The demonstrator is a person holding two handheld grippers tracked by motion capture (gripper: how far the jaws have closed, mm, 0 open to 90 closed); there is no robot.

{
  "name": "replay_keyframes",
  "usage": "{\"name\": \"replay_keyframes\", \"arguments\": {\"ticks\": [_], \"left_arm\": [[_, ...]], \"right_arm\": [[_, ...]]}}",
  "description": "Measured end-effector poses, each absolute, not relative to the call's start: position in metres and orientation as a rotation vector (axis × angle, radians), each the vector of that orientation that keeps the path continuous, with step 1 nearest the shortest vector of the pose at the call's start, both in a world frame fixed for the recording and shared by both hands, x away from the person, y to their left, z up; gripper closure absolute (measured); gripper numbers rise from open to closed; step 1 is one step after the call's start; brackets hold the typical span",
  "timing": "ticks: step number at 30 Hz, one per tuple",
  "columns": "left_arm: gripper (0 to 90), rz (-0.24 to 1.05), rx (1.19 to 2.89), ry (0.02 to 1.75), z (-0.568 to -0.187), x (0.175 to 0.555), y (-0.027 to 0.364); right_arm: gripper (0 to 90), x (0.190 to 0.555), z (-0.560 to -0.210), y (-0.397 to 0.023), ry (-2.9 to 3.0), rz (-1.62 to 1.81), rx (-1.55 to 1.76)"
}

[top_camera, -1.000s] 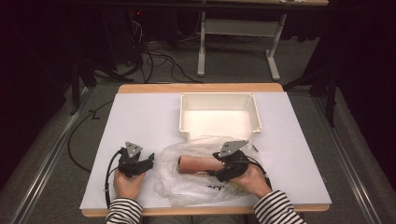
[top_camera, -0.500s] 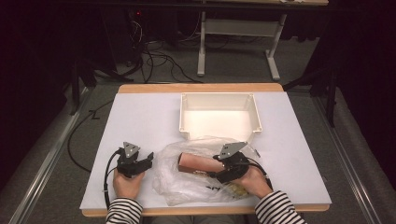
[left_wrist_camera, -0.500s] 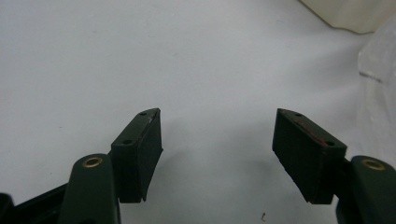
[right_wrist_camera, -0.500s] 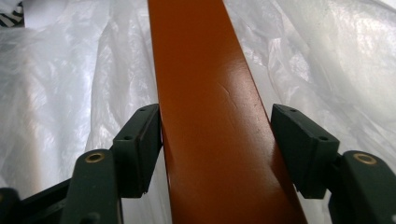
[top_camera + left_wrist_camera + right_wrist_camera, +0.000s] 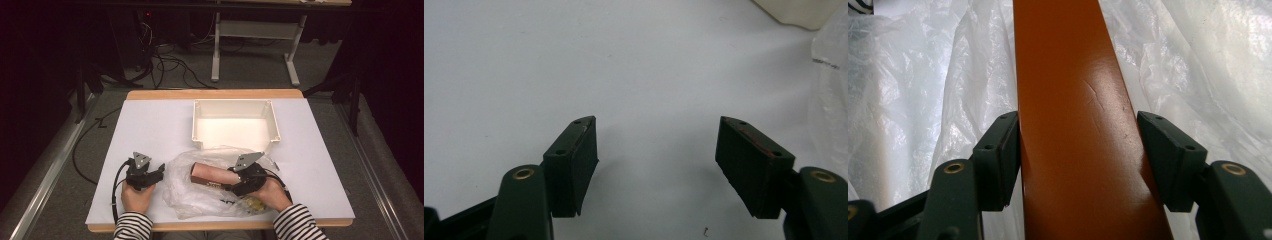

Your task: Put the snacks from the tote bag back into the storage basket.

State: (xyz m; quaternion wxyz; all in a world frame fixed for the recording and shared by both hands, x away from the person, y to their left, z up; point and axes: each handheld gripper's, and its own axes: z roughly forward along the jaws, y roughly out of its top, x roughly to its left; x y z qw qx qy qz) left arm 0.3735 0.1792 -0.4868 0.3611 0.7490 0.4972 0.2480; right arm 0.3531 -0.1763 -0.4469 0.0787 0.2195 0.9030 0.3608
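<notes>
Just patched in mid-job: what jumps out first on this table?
The orange-brown box catches the eye, lying on a crumpled clear plastic bag at the near edge of the table; the right tool has just been closing and its pads press on the box's sides. Behind sits an empty cream tray. The left tool rests open beside the bag.

Worktop [image 5: 150, 130] white, tan wood edge. Tray [image 5: 274, 122] at 12 o'clock cream-white. Bag [image 5: 200, 195] clear, whitish. Tube [image 5: 1068, 100] glossy orange-brown, paler pinkish from above. Both grippers black: left [image 5: 656, 150], right [image 5: 1078, 150]. Sleeves [image 5: 132, 227] black-white striped
</notes>
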Motion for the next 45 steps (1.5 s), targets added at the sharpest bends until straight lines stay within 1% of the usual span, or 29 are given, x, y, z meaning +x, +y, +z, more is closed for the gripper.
{"name": "replay_keyframes", "arguments": {"ticks": [6,10,19,45], "left_arm": [[33.5,0.637,1.932,1.281,-0.487,0.374,0.18],[33.6,0.637,1.932,1.282,-0.487,0.374,0.18],[33.5,0.634,1.936,1.285,-0.487,0.374,0.179],[33.3,0.625,1.941,1.291,-0.487,0.375,0.18]], "right_arm": [[41.9,0.351,-0.446,-0.176,2.703,1.07,0.636],[42.6,0.348,-0.445,-0.175,2.705,1.07,0.622],[42.8,0.344,-0.441,-0.175,2.709,1.104,0.606],[42.8,0.338,-0.415,-0.181,2.667,1.195,0.606]]}}
